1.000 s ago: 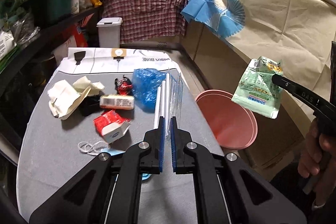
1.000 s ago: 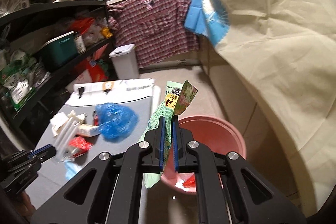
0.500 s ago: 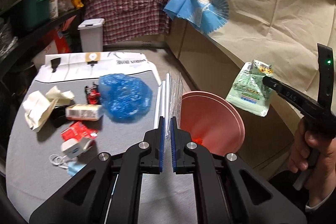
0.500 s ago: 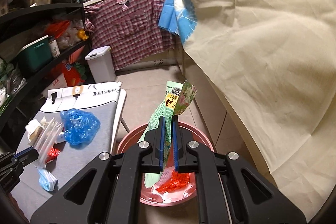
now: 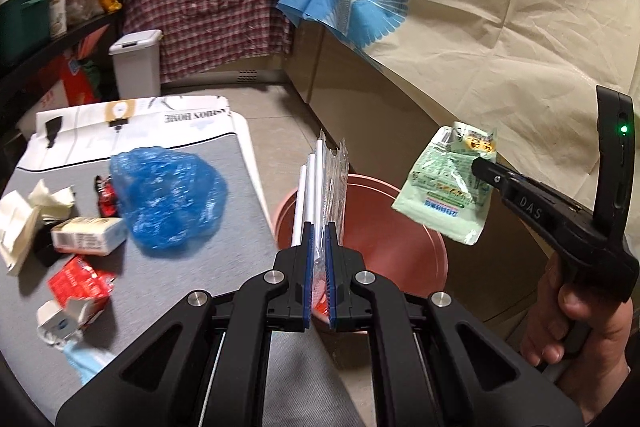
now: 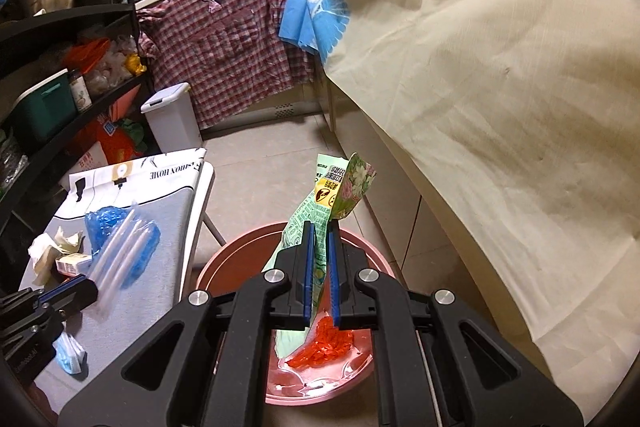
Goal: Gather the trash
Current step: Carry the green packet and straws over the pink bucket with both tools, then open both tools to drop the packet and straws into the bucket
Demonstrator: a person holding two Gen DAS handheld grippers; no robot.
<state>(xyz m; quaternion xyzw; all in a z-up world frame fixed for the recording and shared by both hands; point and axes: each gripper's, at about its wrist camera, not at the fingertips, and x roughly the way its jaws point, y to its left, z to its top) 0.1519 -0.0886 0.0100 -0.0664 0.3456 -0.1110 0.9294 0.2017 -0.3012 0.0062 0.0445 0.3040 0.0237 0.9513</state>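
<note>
My left gripper (image 5: 319, 227) is shut on a clear plastic packet of white straws (image 5: 326, 179), held past the table's right edge, over the near rim of the pink bucket (image 5: 400, 251). My right gripper (image 6: 320, 227) is shut on a green snack wrapper (image 6: 340, 187) and holds it above the pink bucket (image 6: 240, 259), which holds a red wrapper (image 6: 324, 347) and clear plastic. The right gripper with the green wrapper (image 5: 448, 195) also shows in the left wrist view. The straw packet (image 6: 120, 247) also shows in the right wrist view.
On the grey table (image 5: 180, 275) lie a blue plastic bag (image 5: 168, 195), a small carton (image 5: 86, 235), a red-and-white pack (image 5: 76, 287), crumpled paper (image 5: 24, 215) and a blue mask (image 6: 70, 353). A white bin (image 5: 136, 63) stands behind. A cloth-covered counter (image 6: 480, 107) is at right.
Both grippers have swung right with their loads: the straw packet has gone from above the table to the bucket's edge, and the green wrapper from beside the bucket to above it.
</note>
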